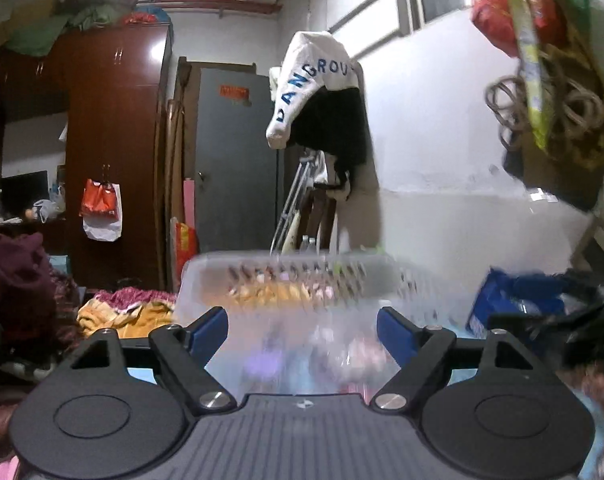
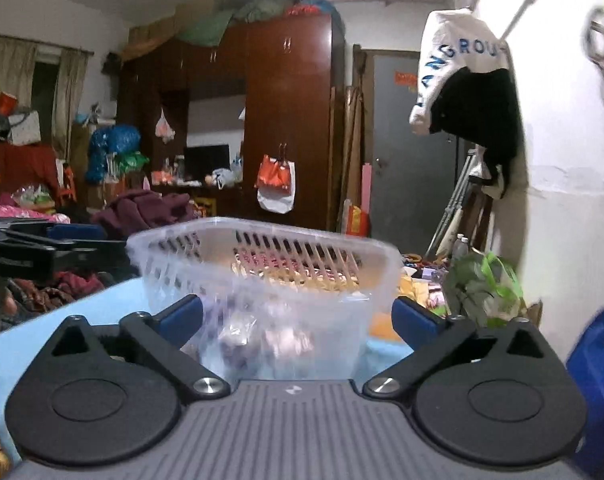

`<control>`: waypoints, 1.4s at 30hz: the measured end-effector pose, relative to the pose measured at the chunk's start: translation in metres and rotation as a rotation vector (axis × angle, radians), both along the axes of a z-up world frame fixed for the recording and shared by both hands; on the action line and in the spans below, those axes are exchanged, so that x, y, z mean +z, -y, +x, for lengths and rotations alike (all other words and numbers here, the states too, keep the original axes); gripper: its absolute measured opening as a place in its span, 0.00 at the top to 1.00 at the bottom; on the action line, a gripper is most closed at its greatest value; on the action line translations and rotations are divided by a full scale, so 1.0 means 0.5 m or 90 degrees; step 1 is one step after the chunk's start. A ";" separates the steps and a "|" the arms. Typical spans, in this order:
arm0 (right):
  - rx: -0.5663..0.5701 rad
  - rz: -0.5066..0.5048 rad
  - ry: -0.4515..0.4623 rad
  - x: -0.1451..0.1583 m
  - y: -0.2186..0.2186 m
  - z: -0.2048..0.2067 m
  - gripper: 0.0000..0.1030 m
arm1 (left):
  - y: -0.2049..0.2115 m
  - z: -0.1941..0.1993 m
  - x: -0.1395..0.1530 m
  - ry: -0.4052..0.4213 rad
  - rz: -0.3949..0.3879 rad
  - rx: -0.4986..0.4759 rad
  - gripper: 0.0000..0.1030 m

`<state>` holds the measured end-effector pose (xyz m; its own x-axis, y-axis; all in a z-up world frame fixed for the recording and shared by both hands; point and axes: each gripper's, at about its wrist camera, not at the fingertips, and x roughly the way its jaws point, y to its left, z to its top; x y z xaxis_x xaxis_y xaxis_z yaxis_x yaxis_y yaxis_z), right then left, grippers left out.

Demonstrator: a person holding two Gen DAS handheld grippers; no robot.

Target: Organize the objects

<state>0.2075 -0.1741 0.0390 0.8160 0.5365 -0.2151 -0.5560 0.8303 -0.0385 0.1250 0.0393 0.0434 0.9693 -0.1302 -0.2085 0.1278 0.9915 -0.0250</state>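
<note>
A lived-in, cluttered bedroom in a home.

A tall dark-red wooden wardrobe (image 2: 290, 120) stands at twelve o'clock with bundled bedding (image 2: 222, 24) piled on top and a red-and-white plastic bag (image 2: 276, 184) hanging from its door. At one o'clock a grey door (image 2: 405, 140) is shut; a white garment with blue lettering (image 1: 313, 84) hangs on the white wall. Curtains (image 2: 6, 76) cover a window at ten o'clock, and heaped maroon clothing (image 2: 146, 208) lies at eleven.
</note>
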 end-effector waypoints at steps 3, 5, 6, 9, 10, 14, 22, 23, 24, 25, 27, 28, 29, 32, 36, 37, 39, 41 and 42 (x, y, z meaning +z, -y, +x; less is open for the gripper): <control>-0.014 0.020 -0.012 -0.057 0.051 -0.040 0.00 | -0.008 -0.057 -0.041 -0.001 0.000 -0.007 0.18; -0.027 0.043 -0.027 -0.083 0.077 -0.046 0.00 | -0.018 -0.088 -0.064 0.001 -0.010 -0.014 0.18; -0.025 0.054 -0.034 -0.092 0.087 -0.051 0.00 | -0.020 -0.087 -0.062 0.004 -0.015 -0.015 0.18; -0.022 0.072 -0.041 -0.102 0.100 -0.055 0.00 | -0.032 -0.108 -0.068 0.017 -0.031 -0.007 0.17; -0.023 0.072 -0.039 -0.103 0.099 -0.059 0.00 | -0.036 -0.114 -0.070 0.025 -0.036 -0.003 0.16; -0.023 0.063 -0.035 -0.116 0.102 -0.069 0.00 | -0.050 -0.136 -0.081 0.053 -0.053 0.008 0.02; -0.028 0.063 -0.023 -0.119 0.100 -0.090 0.00 | -0.055 -0.154 -0.100 0.055 -0.028 0.035 0.00; -0.031 0.062 -0.021 -0.122 0.100 -0.096 0.00 | -0.057 -0.156 -0.104 0.047 -0.025 0.035 0.00; -0.032 0.059 -0.020 -0.126 0.099 -0.100 0.00 | -0.060 -0.158 -0.107 0.039 -0.022 0.035 0.00; -0.032 0.057 -0.021 -0.131 0.099 -0.105 0.00 | -0.063 -0.160 -0.112 0.032 -0.021 0.037 0.00; -0.024 0.053 -0.027 -0.143 0.098 -0.110 0.00 | -0.072 -0.162 -0.122 0.016 -0.024 0.041 0.00; -0.021 0.052 -0.033 -0.147 0.096 -0.110 0.00 | -0.075 -0.161 -0.125 0.011 -0.028 0.040 0.00; -0.016 0.051 -0.037 -0.149 0.093 -0.111 0.00 | -0.078 -0.160 -0.129 0.010 -0.030 0.039 0.00; -0.005 0.043 -0.038 -0.151 0.079 -0.112 0.00 | -0.072 -0.155 -0.136 0.006 -0.020 0.028 0.00; 0.003 0.022 -0.045 -0.161 0.058 -0.106 0.00 | -0.056 -0.134 -0.154 -0.022 -0.002 0.027 0.01; 0.008 0.017 -0.049 -0.165 0.053 -0.106 0.03 | -0.054 -0.129 -0.159 -0.031 -0.004 0.022 0.01; 0.018 0.008 -0.053 -0.170 0.045 -0.104 0.08 | -0.051 -0.125 -0.166 -0.035 -0.007 0.015 0.01; 0.022 0.002 -0.053 -0.170 0.039 -0.103 0.10 | -0.046 -0.123 -0.167 -0.038 -0.006 0.014 0.01; 0.021 -0.004 -0.050 -0.171 0.035 -0.103 0.12 | -0.045 -0.123 -0.167 -0.038 -0.004 0.015 0.02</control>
<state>0.1562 -0.1918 -0.0463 0.7785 0.5613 -0.2807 -0.5845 0.8114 0.0012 0.0636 0.0616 -0.0399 0.9579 -0.1096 -0.2653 0.1031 0.9939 -0.0386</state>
